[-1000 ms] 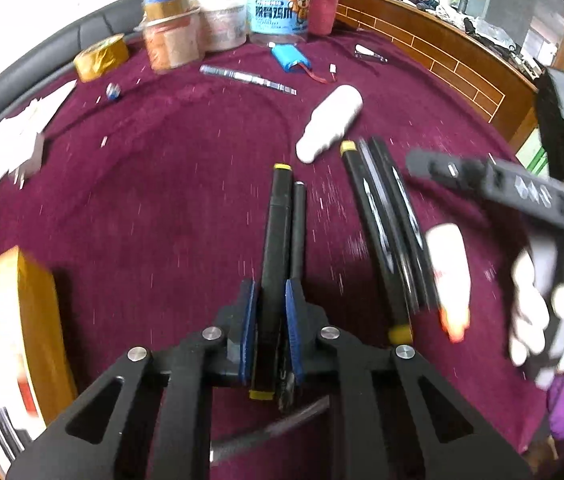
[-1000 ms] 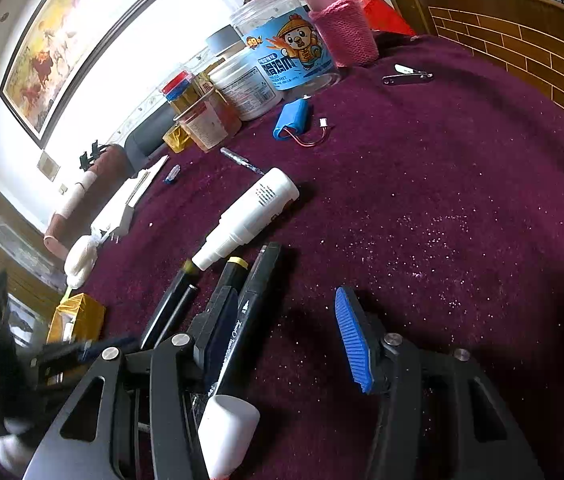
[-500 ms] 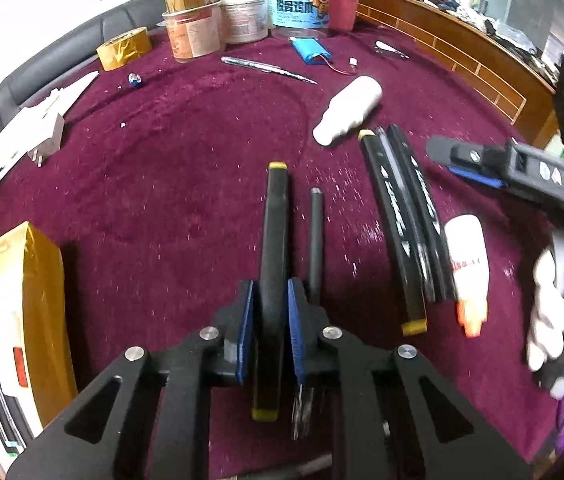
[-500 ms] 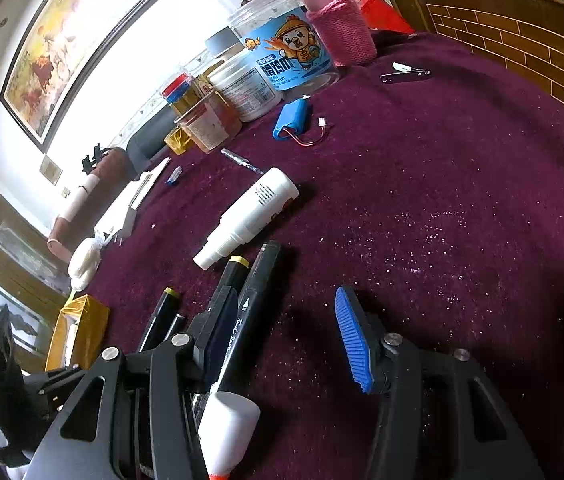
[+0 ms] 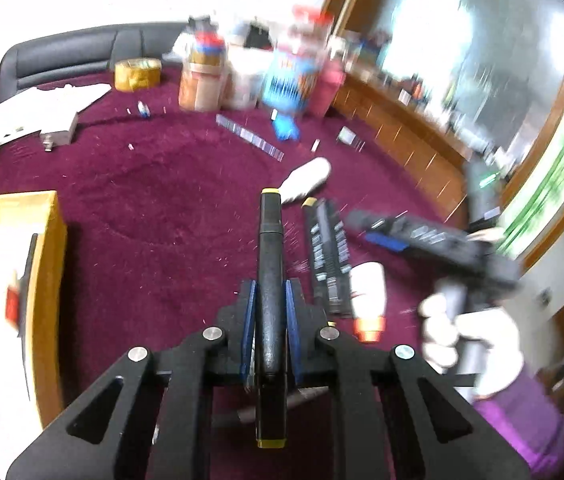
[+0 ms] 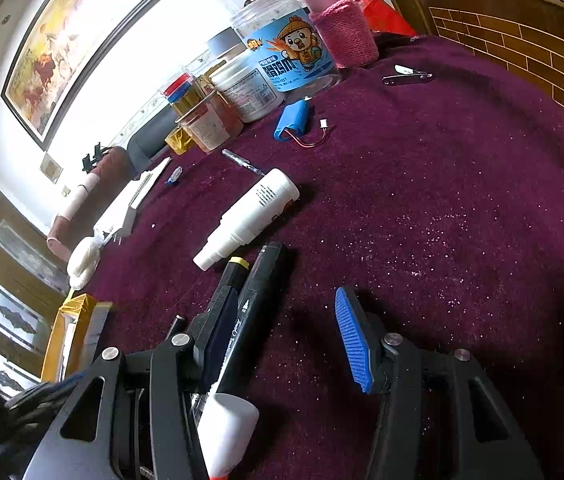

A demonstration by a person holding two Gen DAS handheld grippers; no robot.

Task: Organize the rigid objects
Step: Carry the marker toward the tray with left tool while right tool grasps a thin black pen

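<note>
My left gripper [image 5: 270,308] is closing tight on a black marker [image 5: 270,240] with yellow ends; the pads press its barrel and it hangs lifted off the maroon cloth. Two black markers [image 5: 327,252] lie side by side to its right, with a white glue bottle [image 5: 367,292], orange-tipped, beside them. A white bottle [image 5: 307,178] lies just beyond. My right gripper [image 6: 285,332] stands open low over the cloth. Its left finger rests beside the black markers [image 6: 260,292], and the pads press nothing. The glue bottle [image 6: 226,428] lies under its left finger.
A yellow box [image 5: 10,288] sits at the left. Jars [image 6: 282,48], a blue battery pack [image 6: 293,120], a silver pen [image 6: 242,160] and a nail clipper [image 6: 405,76] stand at the back. A thin dark pen [image 5: 282,404] lies beneath my left gripper. A gloved hand [image 5: 461,332] holds the right gripper.
My left gripper has risen and tilted upward with the black marker, leaving the thin pen on the cloth. The right gripper has stayed still and open.
</note>
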